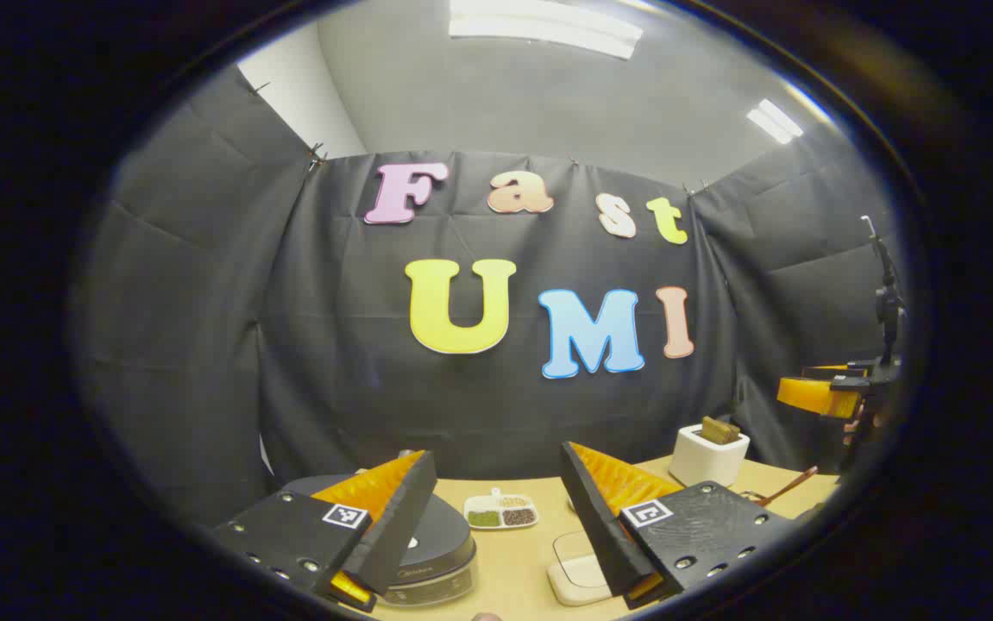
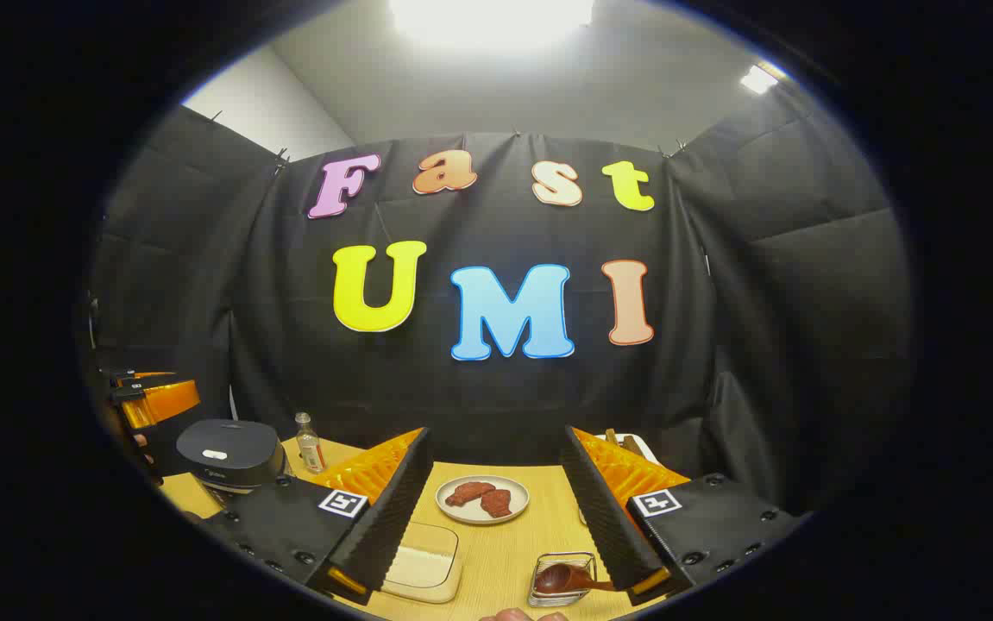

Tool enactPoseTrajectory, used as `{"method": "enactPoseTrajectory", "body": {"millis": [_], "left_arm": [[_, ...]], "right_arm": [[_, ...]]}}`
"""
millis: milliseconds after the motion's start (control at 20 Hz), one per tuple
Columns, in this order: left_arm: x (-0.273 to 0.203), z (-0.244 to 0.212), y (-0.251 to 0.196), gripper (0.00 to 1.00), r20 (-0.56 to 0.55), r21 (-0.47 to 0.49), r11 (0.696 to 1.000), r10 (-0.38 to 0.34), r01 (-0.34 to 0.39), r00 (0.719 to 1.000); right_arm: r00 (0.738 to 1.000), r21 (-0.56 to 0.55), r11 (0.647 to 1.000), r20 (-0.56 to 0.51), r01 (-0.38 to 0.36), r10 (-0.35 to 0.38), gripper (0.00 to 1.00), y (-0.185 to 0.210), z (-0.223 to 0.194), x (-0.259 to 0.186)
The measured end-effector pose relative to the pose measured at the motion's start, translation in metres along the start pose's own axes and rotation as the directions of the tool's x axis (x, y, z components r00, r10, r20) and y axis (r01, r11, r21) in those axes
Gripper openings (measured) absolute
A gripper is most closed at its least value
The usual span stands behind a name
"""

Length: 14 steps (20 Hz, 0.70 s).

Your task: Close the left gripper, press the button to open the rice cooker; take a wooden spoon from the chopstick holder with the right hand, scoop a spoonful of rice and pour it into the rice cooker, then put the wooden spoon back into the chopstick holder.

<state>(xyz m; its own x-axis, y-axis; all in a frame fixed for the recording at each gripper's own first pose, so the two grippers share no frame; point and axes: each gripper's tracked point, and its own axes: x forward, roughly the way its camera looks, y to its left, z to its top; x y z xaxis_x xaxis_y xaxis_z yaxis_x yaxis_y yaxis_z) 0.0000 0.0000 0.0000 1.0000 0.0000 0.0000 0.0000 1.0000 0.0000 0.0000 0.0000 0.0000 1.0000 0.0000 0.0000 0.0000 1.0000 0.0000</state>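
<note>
The rice cooker [image 1: 449,552] stands with its dark lid down, low on the left and partly behind my left finger; in the right gripper view the rice cooker [image 2: 229,453] is at the far left. My left gripper [image 1: 496,457] is open and holds nothing. My right gripper [image 2: 496,435] is open too, also with nothing in it. A brown wooden spoon [image 2: 561,576] lies in a small glass dish [image 2: 587,561] just before my right finger. The white chopstick holder [image 1: 708,455] stands at the back right with wooden pieces in it. A shallow container of rice [image 2: 423,561] sits near the front.
A small white divided dish of beans [image 1: 502,511] lies mid-table. A plate with pieces of meat [image 2: 482,498] and a small bottle [image 2: 311,442] stand farther back. The right gripper [image 1: 832,392] hangs at the far right, the left gripper [image 2: 151,397] at the far left.
</note>
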Motion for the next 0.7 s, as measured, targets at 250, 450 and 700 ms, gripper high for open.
{"method": "enactPoseTrajectory", "body": {"millis": [250,450,700], "left_arm": [[0.007,0.003,-0.005,0.91,0.006,0.017,1.000,0.000,0.000,1.000],[0.008,-0.001,-0.005,0.90,-0.004,0.046,0.999,0.022,-0.022,1.000],[0.009,-0.009,-0.008,0.90,-0.022,0.019,1.000,0.009,-0.008,1.000]], "right_arm": [[1.000,-0.004,1.000,-0.005,-0.002,0.002,0.95,0.000,-0.003,0.003],[1.000,0.009,1.000,0.001,-0.004,0.004,0.95,-0.001,-0.001,0.004],[1.000,-0.004,1.000,-0.008,-0.005,0.005,0.95,-0.002,-0.004,0.005]]}}
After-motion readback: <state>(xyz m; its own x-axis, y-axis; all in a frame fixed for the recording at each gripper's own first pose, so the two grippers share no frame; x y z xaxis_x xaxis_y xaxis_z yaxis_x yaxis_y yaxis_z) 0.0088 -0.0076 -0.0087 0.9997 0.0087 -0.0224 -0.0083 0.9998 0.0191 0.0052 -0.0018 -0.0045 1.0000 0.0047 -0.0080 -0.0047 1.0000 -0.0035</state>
